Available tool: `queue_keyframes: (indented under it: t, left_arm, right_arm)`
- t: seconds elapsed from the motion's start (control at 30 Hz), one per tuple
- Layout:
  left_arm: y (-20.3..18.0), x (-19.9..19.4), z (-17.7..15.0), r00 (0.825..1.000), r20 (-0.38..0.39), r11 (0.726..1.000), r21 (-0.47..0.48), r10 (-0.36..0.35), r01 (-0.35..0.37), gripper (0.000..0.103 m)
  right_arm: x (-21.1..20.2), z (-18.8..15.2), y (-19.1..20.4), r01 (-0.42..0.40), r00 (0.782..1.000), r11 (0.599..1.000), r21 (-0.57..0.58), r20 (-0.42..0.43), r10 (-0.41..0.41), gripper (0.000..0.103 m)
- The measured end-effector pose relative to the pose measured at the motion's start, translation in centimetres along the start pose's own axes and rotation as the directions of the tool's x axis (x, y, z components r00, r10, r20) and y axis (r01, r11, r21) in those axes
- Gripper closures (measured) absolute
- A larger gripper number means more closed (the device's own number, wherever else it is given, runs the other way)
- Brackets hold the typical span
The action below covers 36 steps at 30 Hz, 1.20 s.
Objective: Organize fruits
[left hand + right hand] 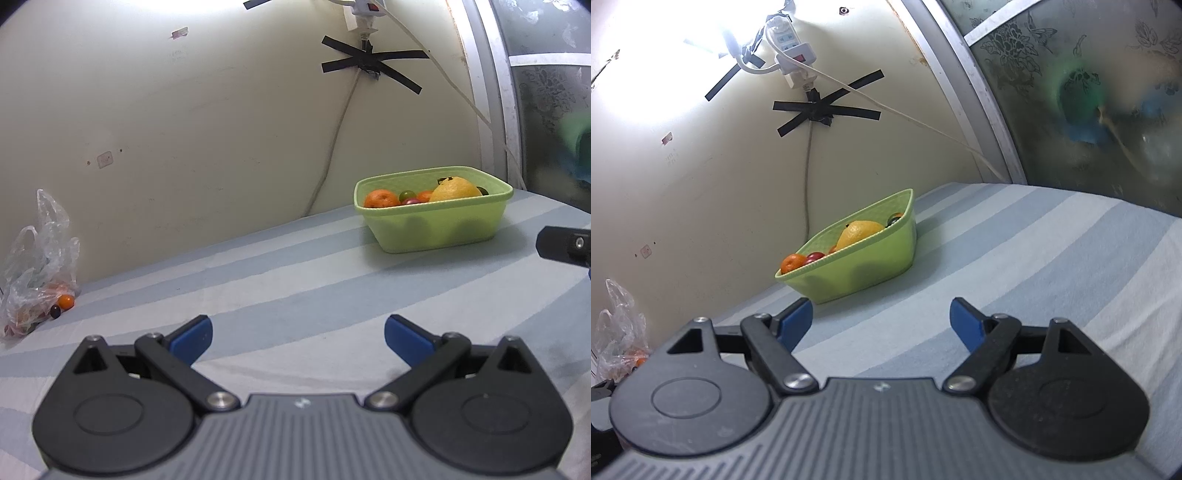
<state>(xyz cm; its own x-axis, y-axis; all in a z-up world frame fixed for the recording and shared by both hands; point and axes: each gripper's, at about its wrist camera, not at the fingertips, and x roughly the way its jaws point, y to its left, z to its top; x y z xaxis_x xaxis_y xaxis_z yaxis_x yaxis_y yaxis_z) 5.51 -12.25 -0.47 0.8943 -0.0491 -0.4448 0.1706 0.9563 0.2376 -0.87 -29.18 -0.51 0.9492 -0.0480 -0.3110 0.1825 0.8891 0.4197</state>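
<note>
Both claws wide open, nothing between the fingers. Left claw (pixel 298 334) hangs low over the striped sheet (pixel 295 266), blue pads spread apart. Right claw (pixel 882 325) same pose over the sheet; part of it also shows at the right edge of the left view.

Green bin (pixel 436 225) sits on the sheet near the wall, ahead and to the right of the left claw, ahead and slightly left of the right claw. Inside it: a big yellow citrus fruit (pixel 456 190), a tangerine (pixel 381 198) at the left end, a second orange fruit partly hidden beside the yellow one, a green grape (pixel 407 194), a red grape (pixel 411 201) and something dark at the far right corner, too hidden to tell what.

Clear plastic bag (pixel 37 273) lies crumpled against the wall, well apart from the bin, far left. Orange and red fruit show through the plastic. A small orange fruit (pixel 66 301) and a dark grape (pixel 55 311) sit at the bag's mouth, touching or nearly touching each other; can't tell if they're in the bag or just outside.

Wall behind has a power strip (pixel 792 48) and a cable held by black tape (pixel 373 62)
</note>
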Motion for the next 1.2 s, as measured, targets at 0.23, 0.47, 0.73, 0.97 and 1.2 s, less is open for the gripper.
queue_keyframes:
  t: [0.23,0.47,0.73,0.97,1.2]
  left_arm:
    - [-0.08,0.00,0.00,1.000,0.000,1.000,0.000,0.010,-0.010,0.000]
    - [-0.01,-0.02,0.01,1.000,0.000,1.000,0.001,0.009,-0.009,0.000]
    - [-0.04,-0.05,0.02,1.000,0.000,1.000,0.000,0.010,-0.010,0.000]
    - [-0.09,-0.04,0.03,1.000,0.000,1.000,0.000,0.011,-0.011,0.000]
    - [-0.17,-0.06,0.04,1.000,0.000,1.000,0.000,0.011,-0.011,0.000]
  right_arm:
    - [0.01,0.01,0.00,0.000,1.000,1.000,0.000,0.000,0.000,0.020]
    - [0.01,0.01,-0.02,-0.002,1.000,1.000,0.000,0.002,0.002,0.020]
    - [-0.08,0.16,-0.08,-0.008,1.000,1.000,0.001,0.004,0.008,0.020]
    - [-0.10,0.13,-0.11,-0.008,1.000,1.000,0.001,0.005,0.008,0.020]
    - [-0.10,0.13,-0.10,-0.008,1.000,1.000,0.001,0.006,0.008,0.020]
